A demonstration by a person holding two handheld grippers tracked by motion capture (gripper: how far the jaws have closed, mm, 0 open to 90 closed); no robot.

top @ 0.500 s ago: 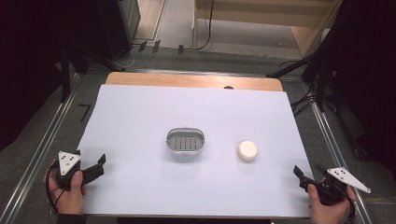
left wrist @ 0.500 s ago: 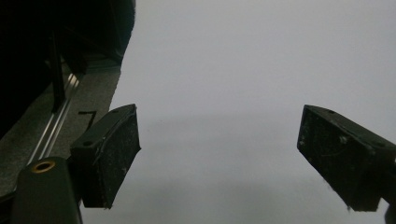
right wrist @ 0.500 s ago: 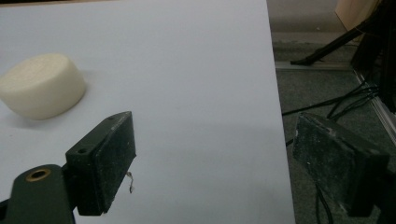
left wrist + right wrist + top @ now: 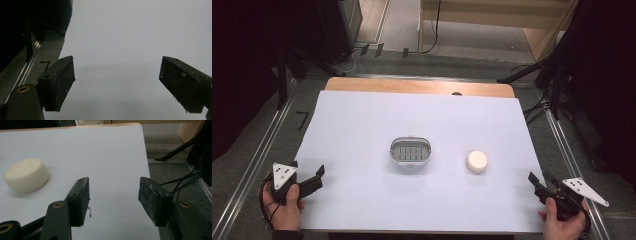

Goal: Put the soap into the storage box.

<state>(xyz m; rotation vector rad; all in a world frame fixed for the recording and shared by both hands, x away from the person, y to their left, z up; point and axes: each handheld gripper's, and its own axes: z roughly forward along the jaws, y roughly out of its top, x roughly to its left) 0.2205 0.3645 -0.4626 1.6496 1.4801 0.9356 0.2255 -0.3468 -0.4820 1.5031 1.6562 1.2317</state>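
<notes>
High view | left gripper [image 4: 314, 179] at desk's [image 4: 362, 125] near-left corner, jaws wide apart, nothing between | right gripper [image 4: 539, 186] at near-right corner, jaws apart, gap bare | white puck [image 4: 476, 161] right of centre, probably soap | oval dish [image 4: 411, 151] mid-desk, apart from puck

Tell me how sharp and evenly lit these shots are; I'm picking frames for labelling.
High view: table evenly lit, surroundings dark, dish and soap a bit soft with faint shadows. Left gripper view: flat grey, pads near and slightly blurred, dim shadow band across the sheet. Right gripper view: soap fairly sharp, soft shadow beneath it, no glare.
</notes>
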